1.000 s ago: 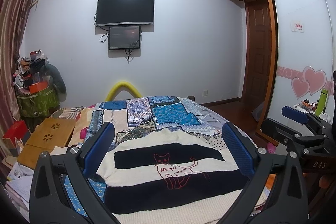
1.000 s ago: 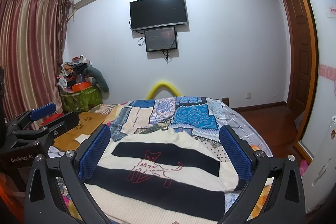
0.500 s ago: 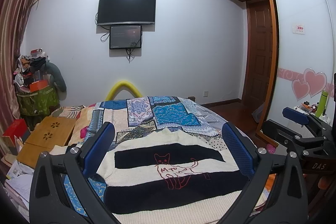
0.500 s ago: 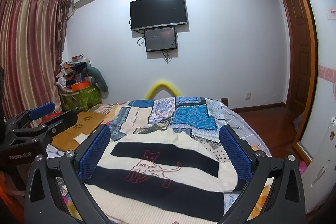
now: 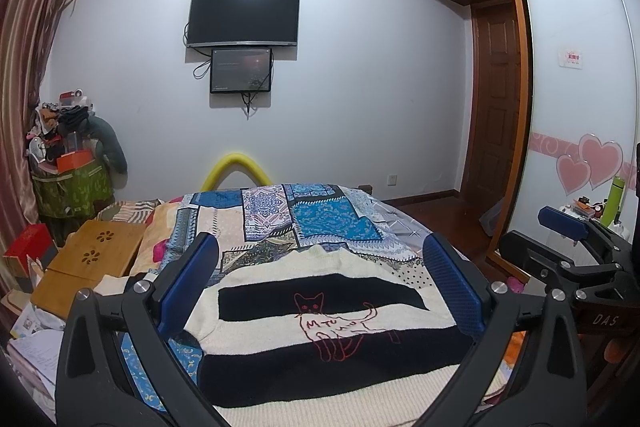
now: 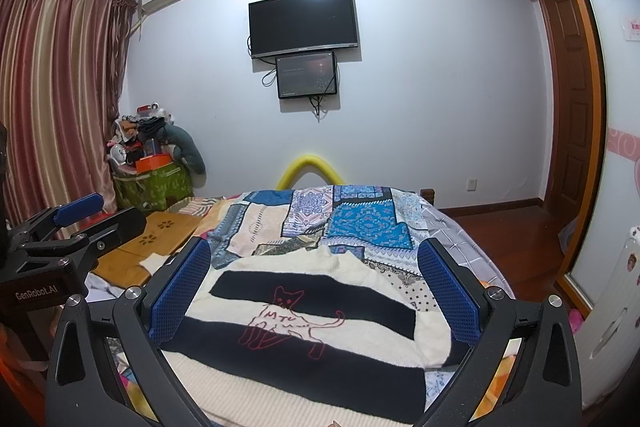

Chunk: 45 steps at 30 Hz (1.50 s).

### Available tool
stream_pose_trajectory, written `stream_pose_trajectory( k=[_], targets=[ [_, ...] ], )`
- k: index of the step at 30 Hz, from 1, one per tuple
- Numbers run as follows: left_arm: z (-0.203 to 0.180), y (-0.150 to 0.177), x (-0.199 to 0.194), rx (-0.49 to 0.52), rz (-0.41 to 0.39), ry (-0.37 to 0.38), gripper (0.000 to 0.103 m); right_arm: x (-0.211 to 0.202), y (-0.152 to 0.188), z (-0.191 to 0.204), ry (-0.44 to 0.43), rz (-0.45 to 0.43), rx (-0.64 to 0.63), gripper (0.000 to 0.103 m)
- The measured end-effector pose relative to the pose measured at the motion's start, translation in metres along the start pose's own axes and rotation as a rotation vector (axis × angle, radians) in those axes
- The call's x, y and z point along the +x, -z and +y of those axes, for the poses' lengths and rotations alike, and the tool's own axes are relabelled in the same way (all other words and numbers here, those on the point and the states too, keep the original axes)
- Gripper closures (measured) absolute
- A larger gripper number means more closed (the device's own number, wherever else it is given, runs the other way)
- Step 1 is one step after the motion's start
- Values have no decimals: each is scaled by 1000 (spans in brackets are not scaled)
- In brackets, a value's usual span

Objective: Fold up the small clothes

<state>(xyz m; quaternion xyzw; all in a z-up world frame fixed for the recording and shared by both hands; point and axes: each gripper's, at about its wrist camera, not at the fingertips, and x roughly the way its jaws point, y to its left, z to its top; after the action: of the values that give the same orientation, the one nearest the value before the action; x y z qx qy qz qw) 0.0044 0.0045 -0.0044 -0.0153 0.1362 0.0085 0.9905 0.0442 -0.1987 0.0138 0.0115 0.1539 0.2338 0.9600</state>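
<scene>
A cream and black striped sweater with a red outlined cat lies flat on the bed, near me; it also shows in the right wrist view. My left gripper is open and empty, held above the sweater's near part. My right gripper is open and empty, also above the sweater. The right gripper shows at the right edge of the left wrist view. The left gripper shows at the left edge of the right wrist view.
A patchwork blanket covers the bed beyond the sweater. A wooden lap table lies at the bed's left. A cluttered green bin stands by the curtain. A wardrobe with heart stickers and a door are on the right.
Both views have drifted slightly; the grippers stay open above the sweater. The sweater has not moved.
</scene>
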Motion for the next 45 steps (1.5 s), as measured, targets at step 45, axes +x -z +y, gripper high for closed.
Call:
stream_pose_trajectory(
  k=[45],
  targets=[
    [188,41,127,-218,272,-315,0,92,10,-29,120,183,-14,0]
  ],
)
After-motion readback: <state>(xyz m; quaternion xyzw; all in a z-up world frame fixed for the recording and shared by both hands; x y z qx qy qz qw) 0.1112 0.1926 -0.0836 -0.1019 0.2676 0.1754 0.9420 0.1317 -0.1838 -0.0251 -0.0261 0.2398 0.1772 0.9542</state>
